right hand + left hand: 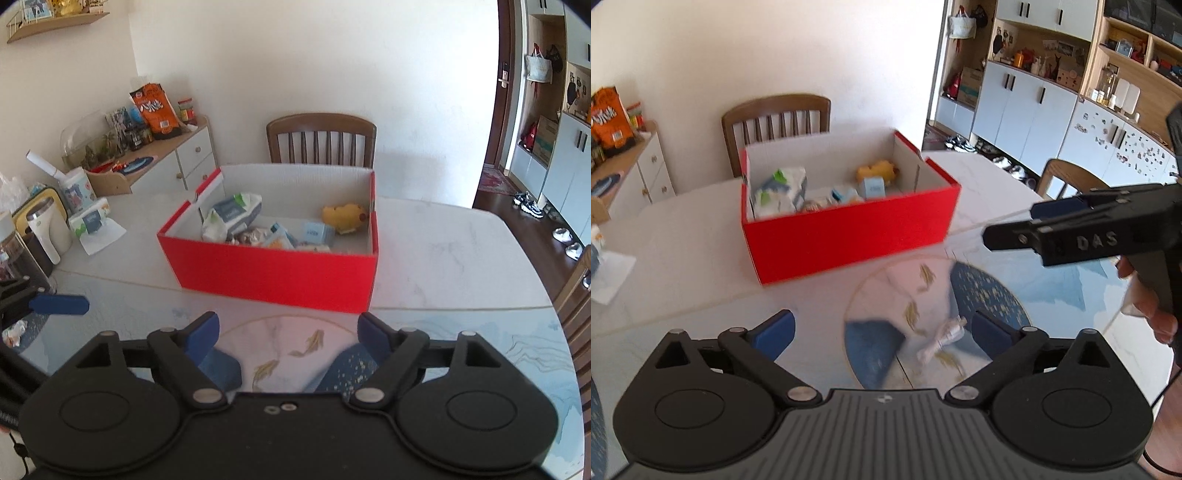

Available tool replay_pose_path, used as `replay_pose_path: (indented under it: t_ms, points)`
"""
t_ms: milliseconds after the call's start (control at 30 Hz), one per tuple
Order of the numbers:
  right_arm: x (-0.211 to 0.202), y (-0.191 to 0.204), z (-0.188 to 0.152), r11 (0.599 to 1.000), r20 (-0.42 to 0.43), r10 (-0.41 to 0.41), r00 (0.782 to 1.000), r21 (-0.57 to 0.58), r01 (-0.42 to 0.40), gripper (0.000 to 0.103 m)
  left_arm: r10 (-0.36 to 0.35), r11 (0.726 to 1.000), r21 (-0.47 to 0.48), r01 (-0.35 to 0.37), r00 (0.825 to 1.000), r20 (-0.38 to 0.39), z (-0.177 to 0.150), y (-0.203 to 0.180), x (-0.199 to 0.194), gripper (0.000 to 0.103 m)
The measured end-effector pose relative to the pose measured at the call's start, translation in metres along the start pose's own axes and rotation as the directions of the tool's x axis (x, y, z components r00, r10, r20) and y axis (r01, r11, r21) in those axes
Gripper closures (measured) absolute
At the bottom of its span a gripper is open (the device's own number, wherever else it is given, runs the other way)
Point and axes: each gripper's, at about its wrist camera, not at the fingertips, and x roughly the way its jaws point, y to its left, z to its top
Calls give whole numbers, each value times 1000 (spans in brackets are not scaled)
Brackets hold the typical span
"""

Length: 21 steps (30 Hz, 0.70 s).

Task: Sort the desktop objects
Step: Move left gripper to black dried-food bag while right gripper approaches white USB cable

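Note:
A red box [849, 230] [273, 269] stands on the white table and holds a tissue pack [783, 190] [232, 216], a yellow toy [877, 170] [345, 216], a small blue box [873, 188] [317, 232] and other small packets. A crumpled white wrapper [942, 339] lies on the blue patterned mat [982, 291], between my left gripper's [884, 332] blue fingertips. The left gripper is open and empty. My right gripper [286, 332] is open and empty, low over the mat in front of the box. It also shows side-on in the left wrist view [1012, 225].
A wooden chair [321, 138] stands behind the table. At the table's left edge are a tissue pack [90, 221], cups and jars [48, 229]. A sideboard [159, 155] with snack bags stands by the wall. Cabinets [1052, 107] and a second chair [1067, 177] are on the right.

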Motion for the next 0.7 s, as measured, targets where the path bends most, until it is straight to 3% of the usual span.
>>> replay_pose_path:
  t_ms: [367,700]
  points:
    - [16,12,-39,1000,-47,2,999,-20,-3,20,-48,999,-9,47,996,-71,-64,-20,6,1]
    - [28,17,-61,999,-71,12,997,-41,-15,20,-66,998,-1,66,990,-126,-96,-34,11,1]
